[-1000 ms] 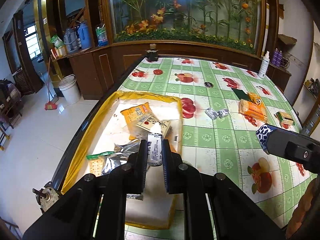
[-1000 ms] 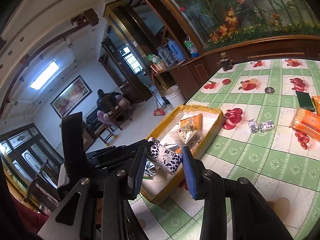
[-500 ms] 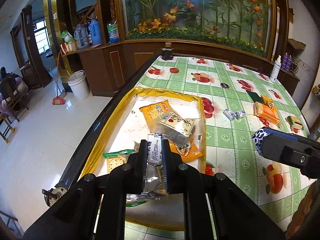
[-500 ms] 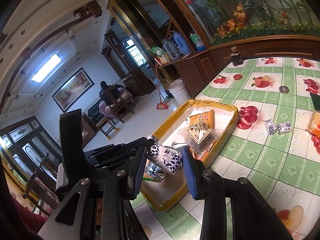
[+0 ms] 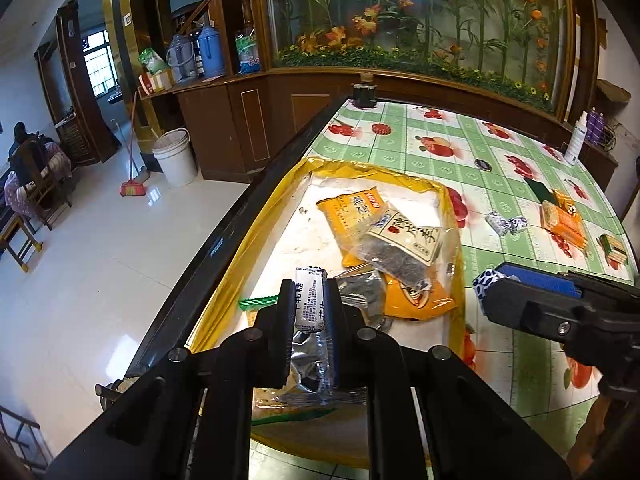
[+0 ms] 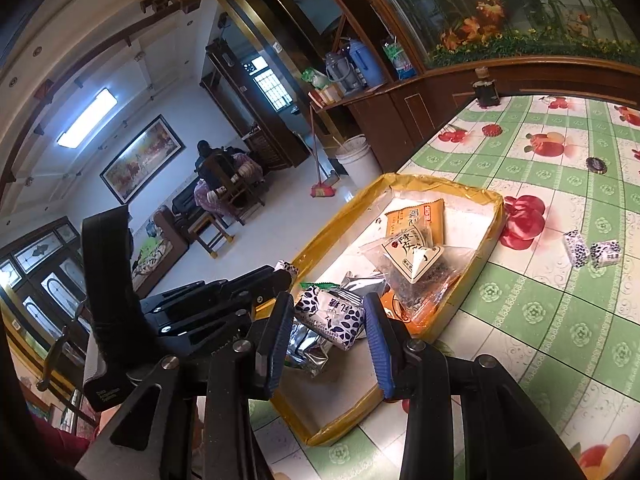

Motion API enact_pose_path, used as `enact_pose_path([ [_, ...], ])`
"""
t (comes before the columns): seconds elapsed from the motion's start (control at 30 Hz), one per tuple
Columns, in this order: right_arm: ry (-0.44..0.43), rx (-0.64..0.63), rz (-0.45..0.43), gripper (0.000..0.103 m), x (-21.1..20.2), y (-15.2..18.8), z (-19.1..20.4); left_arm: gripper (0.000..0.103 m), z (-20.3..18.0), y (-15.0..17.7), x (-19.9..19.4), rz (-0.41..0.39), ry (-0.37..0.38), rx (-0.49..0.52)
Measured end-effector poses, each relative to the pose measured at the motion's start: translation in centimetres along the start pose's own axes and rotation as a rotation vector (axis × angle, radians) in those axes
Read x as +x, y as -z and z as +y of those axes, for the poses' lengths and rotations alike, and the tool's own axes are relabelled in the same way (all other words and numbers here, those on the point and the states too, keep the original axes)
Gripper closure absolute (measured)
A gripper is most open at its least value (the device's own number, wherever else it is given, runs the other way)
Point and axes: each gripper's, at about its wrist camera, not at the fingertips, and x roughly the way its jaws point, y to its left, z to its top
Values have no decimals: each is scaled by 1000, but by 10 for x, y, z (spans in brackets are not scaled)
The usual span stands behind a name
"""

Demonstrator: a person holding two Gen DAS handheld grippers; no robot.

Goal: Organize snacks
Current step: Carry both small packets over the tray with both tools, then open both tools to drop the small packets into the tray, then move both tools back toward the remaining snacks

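My left gripper point(image 5: 309, 304) is shut on a small white candy packet point(image 5: 309, 294), held end-up over the near part of a yellow-rimmed tray point(image 5: 436, 188). My right gripper point(image 6: 328, 316) is shut on a blue-spotted white candy packet point(image 6: 332, 318), above the tray's point(image 6: 496, 216) near corner; it shows at the right of the left wrist view point(image 5: 486, 280). The tray holds an orange snack bag point(image 5: 356, 210), a clear bag with a white label point(image 5: 404, 246), silver foil packets point(image 5: 308, 364) and a green-edged cracker pack point(image 5: 258, 302).
On the green fruit-print tablecloth point(image 5: 500, 340) lie two more spotted candies point(image 5: 506, 222), orange biscuit packs point(image 5: 562, 222), a dark green packet point(image 5: 538, 190) and a bottle cap point(image 5: 483, 165). A dark jar point(image 5: 364, 94) and a white bottle point(image 5: 576, 142) stand at the far edge. The table edge drops left to the floor.
Both grippers have moved forward and lower over the tray, each keeping its candy packet. The tray contents look nearer.
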Motion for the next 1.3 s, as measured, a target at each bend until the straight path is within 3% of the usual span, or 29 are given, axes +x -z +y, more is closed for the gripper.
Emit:
enact_pose_path([
  [0.93, 16, 37, 131, 64, 75, 9, -31, 91, 20, 7, 47, 117, -41, -61],
  [1.03, 19, 36, 128, 64, 75, 10, -31, 86, 21, 7, 45, 114, -51, -73],
  [1.2, 19, 31, 104, 64, 65, 7, -30, 55, 20, 3, 34, 83, -56, -77],
  [1.3, 22, 25, 75, 64, 50, 5, -28, 51, 15, -1, 25, 57, -54, -67],
])
